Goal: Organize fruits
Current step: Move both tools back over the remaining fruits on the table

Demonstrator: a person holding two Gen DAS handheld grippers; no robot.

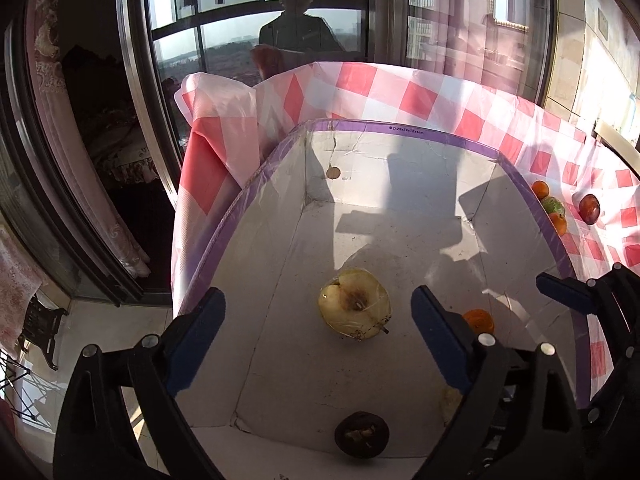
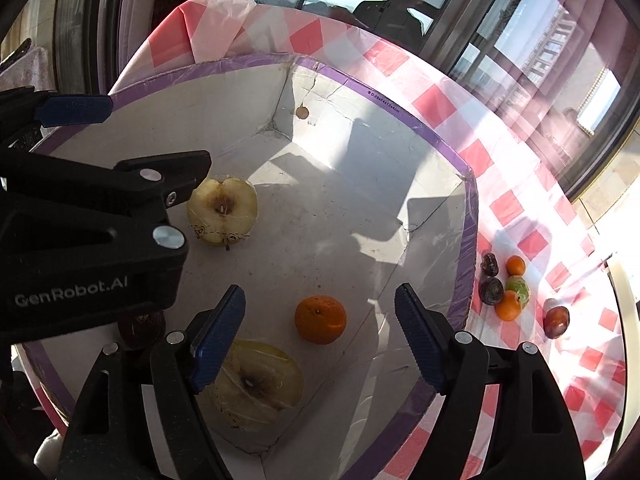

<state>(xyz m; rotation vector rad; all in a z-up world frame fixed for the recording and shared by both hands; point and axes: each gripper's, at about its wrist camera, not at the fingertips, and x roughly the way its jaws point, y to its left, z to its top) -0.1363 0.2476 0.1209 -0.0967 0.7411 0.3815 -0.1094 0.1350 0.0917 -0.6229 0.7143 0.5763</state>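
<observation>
Two wrapped apple halves [image 2: 222, 209], orange [image 2: 320, 319] inside box [image 2: 466, 240], cut faces up

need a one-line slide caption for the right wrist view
Open right gripper hovers over a cardboard box holding two apple halves and an orange, more fruit outside.

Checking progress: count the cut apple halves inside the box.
2. One pale wrapped apple half lies mid-box beside the left gripper; the other lies near the front wall, under the right gripper. More may be hidden.

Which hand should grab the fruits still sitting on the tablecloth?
Probably the right gripper: its jaws are open and empty, and the fruit cluster lies outside the box on its side. The left gripper hovers over the apple half.
</observation>
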